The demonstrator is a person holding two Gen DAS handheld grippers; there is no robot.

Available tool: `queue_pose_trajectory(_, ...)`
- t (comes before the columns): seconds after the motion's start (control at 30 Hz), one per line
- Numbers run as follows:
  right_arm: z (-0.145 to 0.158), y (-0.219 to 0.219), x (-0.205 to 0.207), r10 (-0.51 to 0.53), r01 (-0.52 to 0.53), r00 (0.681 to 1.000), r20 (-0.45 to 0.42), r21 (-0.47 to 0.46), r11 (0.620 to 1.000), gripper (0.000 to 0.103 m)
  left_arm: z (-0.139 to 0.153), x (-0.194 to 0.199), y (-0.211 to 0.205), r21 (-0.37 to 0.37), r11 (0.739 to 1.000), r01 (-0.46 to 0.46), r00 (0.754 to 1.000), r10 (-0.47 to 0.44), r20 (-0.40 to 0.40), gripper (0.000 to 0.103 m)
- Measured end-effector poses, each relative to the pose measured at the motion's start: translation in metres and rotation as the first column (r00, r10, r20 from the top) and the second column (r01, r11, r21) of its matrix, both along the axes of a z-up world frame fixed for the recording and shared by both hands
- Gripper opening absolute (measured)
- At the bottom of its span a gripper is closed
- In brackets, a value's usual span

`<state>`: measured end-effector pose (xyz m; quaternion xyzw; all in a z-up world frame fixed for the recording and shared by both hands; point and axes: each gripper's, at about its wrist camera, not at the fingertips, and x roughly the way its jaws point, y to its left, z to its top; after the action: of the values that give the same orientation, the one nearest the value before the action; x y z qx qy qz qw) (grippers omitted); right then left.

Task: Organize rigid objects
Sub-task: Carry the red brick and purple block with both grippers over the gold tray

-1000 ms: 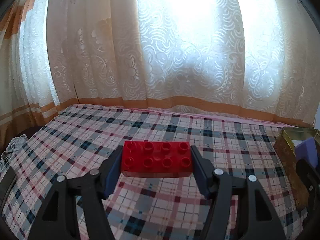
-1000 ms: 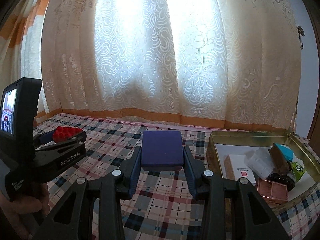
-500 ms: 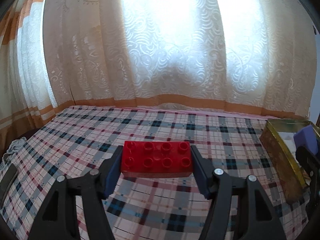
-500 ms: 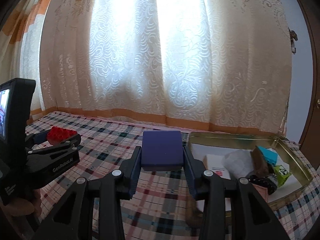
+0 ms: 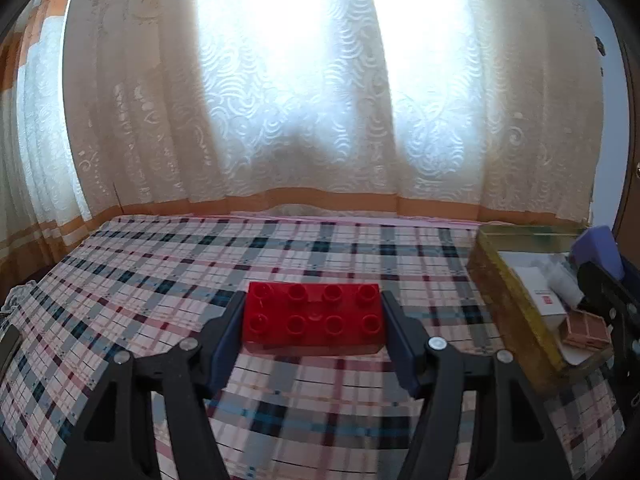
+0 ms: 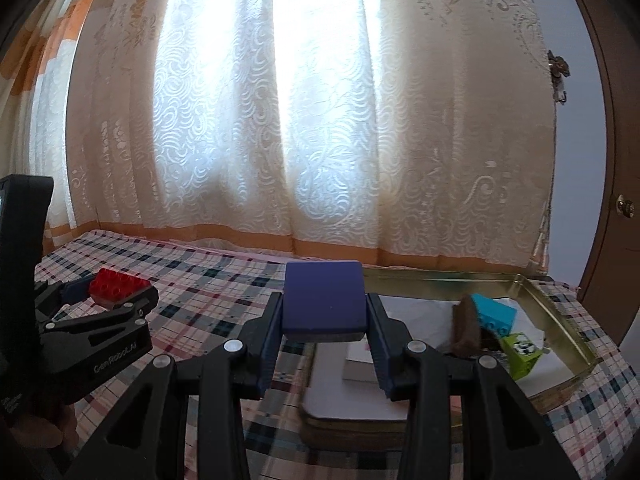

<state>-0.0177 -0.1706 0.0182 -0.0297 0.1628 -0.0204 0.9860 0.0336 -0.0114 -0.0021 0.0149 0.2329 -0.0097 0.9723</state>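
A plaid cloth (image 5: 120,288) covers the surface, a backlit lace curtain (image 6: 328,120) hangs behind it, and a brown door (image 6: 612,216) stands rightward.

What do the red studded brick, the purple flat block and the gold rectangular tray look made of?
Red studded brick: glossy moulded plastic, with crisp studs and highlights. Purple flat block: matte, rounded corners, possibly foam or soft plastic; unclear. Gold rectangular tray: thin metal, probably tin, with a reflective rolled rim.

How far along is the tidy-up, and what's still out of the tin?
Done: several small items already lie in the gold tin. In hand: the left gripper clamps a red brick, the right gripper a purple block. Left: both need placing in the tin.
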Motion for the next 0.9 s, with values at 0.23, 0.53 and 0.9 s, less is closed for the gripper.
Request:
queue_pose_trajectory(0.23,0.004,-0.028,-0.008,-0.034,0.034,0.999,0.013,0.011,0.999,0.043,0.004,-0.005,-0.027,0.017,1.000,0.027,1.000,-0.027,0.013,0.064)
queue_pose_trajectory(0.53,0.009,-0.063,-0.017,-0.075,0.073,0.997,0.035,0.029,0.997,0.043,0.012,-0.016,-0.062,0.009,0.997,0.075,0.997,-0.075,0.036,0.064)
queue_pose_trajectory(0.9,0.010,-0.105,-0.018,-0.145,0.144,0.989,0.027,0.051,0.988,0.043,0.024,-0.025,-0.102,0.004,0.989,0.148,0.987,-0.148,0.069,0.064)
